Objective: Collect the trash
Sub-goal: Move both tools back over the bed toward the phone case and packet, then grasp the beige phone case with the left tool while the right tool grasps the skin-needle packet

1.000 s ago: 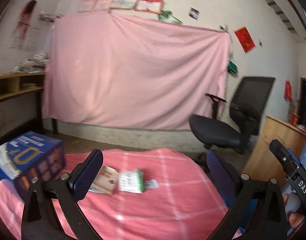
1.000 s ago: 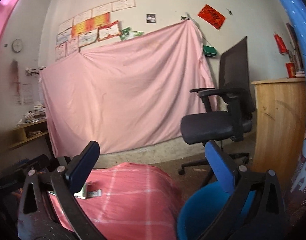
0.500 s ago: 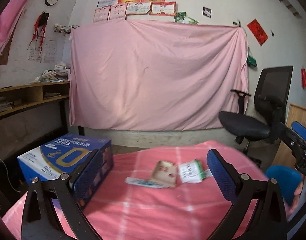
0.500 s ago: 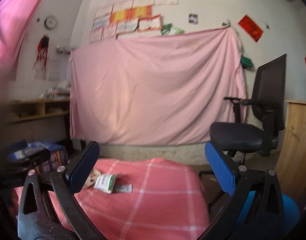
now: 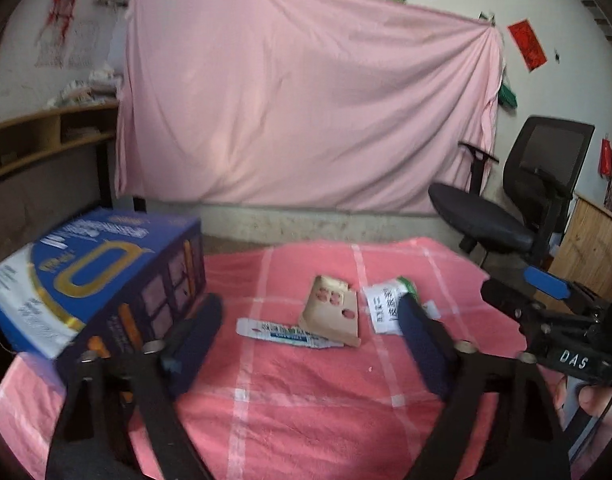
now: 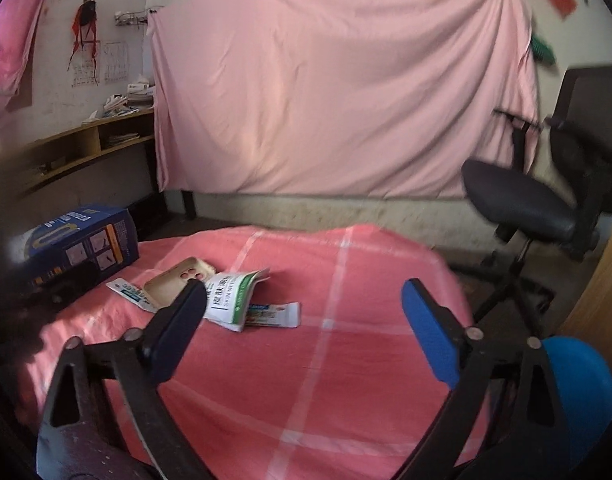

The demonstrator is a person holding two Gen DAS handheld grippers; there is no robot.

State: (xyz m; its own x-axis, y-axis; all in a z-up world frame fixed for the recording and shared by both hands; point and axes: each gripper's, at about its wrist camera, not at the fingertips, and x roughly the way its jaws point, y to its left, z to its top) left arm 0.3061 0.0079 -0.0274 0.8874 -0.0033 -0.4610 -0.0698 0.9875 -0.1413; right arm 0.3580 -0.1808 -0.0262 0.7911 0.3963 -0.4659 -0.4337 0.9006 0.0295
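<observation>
Evidently, the trash (image 5: pixel 334 316), a cream tray and flat paper packets, was piled mid-table on the pink cloth (image 5: pixel 306 400). Probably light and limp, it was best pinched at an edge. Both the left gripper (image 5: pixel 306 344) and right gripper (image 6: pixel 306 332) were spread wide, empty.

Table (image 5: pixel 306 420) ahead of both tongs: matt pink checked cloth, soft, slightly wrinkled. Between the left tongs (image 5: pixel 306 344): beige phone case (image 5: pixel 332 312), smooth plastic; flat printed paper carton (image 5: pixel 285 334), slight sheen. Glossy printed cardboard box (image 5: pixel 93 276) beside its left finger. Left tongs: matt black plastic frame, metal rivets. Blue bin (image 6: pixel 578 384) right of right tongs (image 6: pixel 312 320): smooth plastic.
</observation>
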